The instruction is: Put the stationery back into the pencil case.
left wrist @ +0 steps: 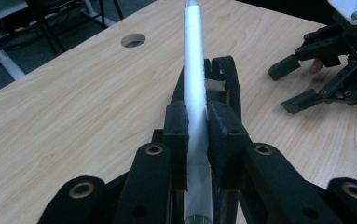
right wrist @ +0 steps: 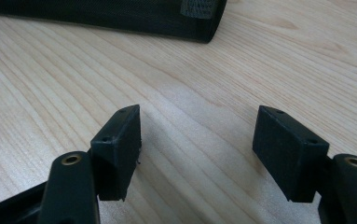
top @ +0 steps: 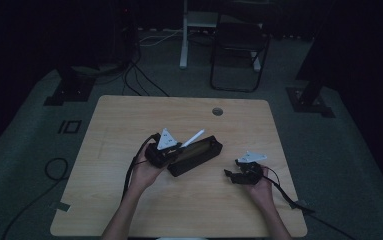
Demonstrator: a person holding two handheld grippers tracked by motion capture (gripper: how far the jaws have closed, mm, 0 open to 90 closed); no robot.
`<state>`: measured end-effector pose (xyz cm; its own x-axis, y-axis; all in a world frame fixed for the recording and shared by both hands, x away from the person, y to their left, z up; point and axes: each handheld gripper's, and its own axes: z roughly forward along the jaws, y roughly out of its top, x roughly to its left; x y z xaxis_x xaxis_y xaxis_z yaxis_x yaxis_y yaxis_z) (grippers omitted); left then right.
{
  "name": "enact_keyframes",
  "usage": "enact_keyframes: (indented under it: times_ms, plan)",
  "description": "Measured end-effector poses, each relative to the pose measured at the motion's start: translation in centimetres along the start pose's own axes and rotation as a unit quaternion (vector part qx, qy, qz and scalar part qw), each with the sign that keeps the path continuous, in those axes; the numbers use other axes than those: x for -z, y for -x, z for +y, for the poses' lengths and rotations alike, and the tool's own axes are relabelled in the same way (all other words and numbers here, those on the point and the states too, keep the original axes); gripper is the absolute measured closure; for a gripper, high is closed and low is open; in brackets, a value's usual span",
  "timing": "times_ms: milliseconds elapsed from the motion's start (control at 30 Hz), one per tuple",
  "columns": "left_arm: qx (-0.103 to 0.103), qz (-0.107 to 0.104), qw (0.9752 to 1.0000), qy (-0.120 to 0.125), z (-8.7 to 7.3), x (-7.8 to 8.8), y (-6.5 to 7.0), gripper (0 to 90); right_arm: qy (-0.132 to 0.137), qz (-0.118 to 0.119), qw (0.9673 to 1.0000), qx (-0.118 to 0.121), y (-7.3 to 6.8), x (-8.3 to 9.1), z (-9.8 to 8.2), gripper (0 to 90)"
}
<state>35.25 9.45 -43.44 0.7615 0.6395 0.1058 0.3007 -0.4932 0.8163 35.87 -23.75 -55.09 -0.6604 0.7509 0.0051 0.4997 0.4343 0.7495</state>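
1. High view: we see a light wooden table [top: 129,200] with a round cable hole [top: 217,111] near its far edge. A black pouch [top: 201,152] lies near the table's middle, its long axis running from near left to far right.
2. High view: the left gripper [top: 171,149] sits at the left, near end of the pouch, held by the left hand [top: 146,172]. A white pen [top: 193,138] slants up and to the right from this gripper, above the pouch.
3. High view: the right gripper [top: 235,175] rests to the right of the pouch, apart from it, held by the right hand [top: 260,187]. A cable [top: 286,197] trails from it toward the near right table edge.
4. Left gripper view: we see the pen [left wrist: 195,70] clamped between the two black pads [left wrist: 176,133], which press on its barrel from both sides. The pen extends away from the gripper over the pouch [left wrist: 229,79], whose dark rim shows just beyond the pads.
5. Left gripper view: the right gripper [left wrist: 292,84] appears at the upper right, jaws spread, hovering at the tabletop.
6. Right gripper view: the right gripper [right wrist: 197,149] has its jaws well apart, with only bare wood between them. The end of the pouch [right wrist: 167,18] lies across the far part of the table, clear of the jaws.
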Motion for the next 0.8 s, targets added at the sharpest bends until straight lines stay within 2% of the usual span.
enact_keyframes:
  times_ms: [800]
  plan:
    - [-0.003,-0.008,0.9999,-0.014,-0.1,-1.8,0.1,78.8,0.0,0.0,1.0,0.001,0.0,0.0,0.0,32.0]
